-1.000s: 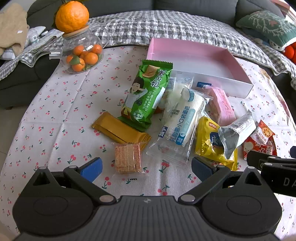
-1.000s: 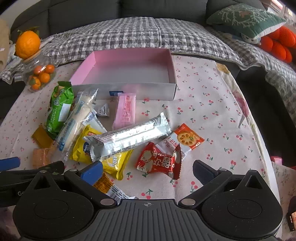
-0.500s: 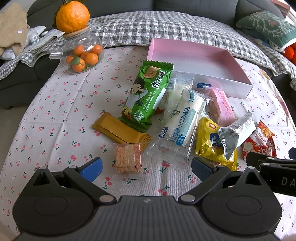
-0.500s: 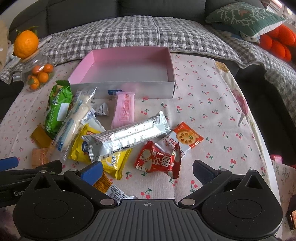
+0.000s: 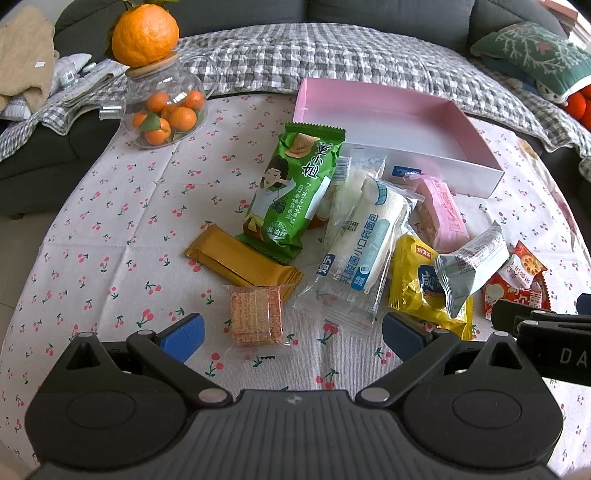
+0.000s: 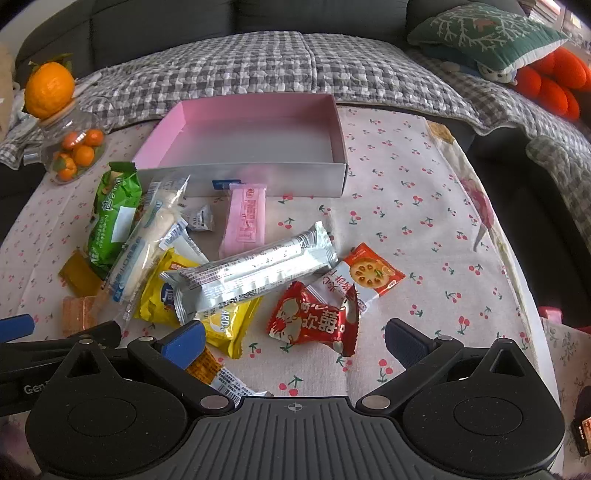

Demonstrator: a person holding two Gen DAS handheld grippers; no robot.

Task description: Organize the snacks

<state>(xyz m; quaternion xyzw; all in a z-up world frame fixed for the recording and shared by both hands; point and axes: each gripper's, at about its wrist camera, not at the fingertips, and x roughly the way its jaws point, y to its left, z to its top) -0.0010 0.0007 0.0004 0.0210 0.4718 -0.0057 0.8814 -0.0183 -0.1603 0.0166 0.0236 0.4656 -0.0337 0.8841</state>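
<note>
Right now both grippers hang low over the near edge of a table (image 5: 110,221) covered in a cherry-print cloth, jaws spread wide and holding nothing. The left gripper (image 5: 291,334) sits above a clear-wrapped stack of orange wafers (image 5: 256,314), which lies between its blue fingertips (image 5: 183,331). The right gripper (image 6: 294,338) hovers just short of a red packet (image 6: 314,317), and a small orange-and-white sachet (image 6: 218,376) pokes out beside its left finger.

The snacks lie in a loose heap in front of a pink box (image 6: 243,147) (white on the outside), which holds none of them. A long silver bar (image 6: 255,269) rests across a yellow packet (image 6: 221,321). A pink bar (image 6: 245,218) lies with its far end just beside the box's near wall. To the left are a clear bag with white bread (image 5: 364,240), a green packet (image 5: 295,192) and a gold bar (image 5: 240,262), the green one overlapping the gold. A red-and-white cracker packet (image 6: 364,275) lies under the far edge of the red one.

Off to the far left stands a glass jar (image 5: 162,110) of small oranges with a big orange (image 5: 145,35) on its lid.
</note>
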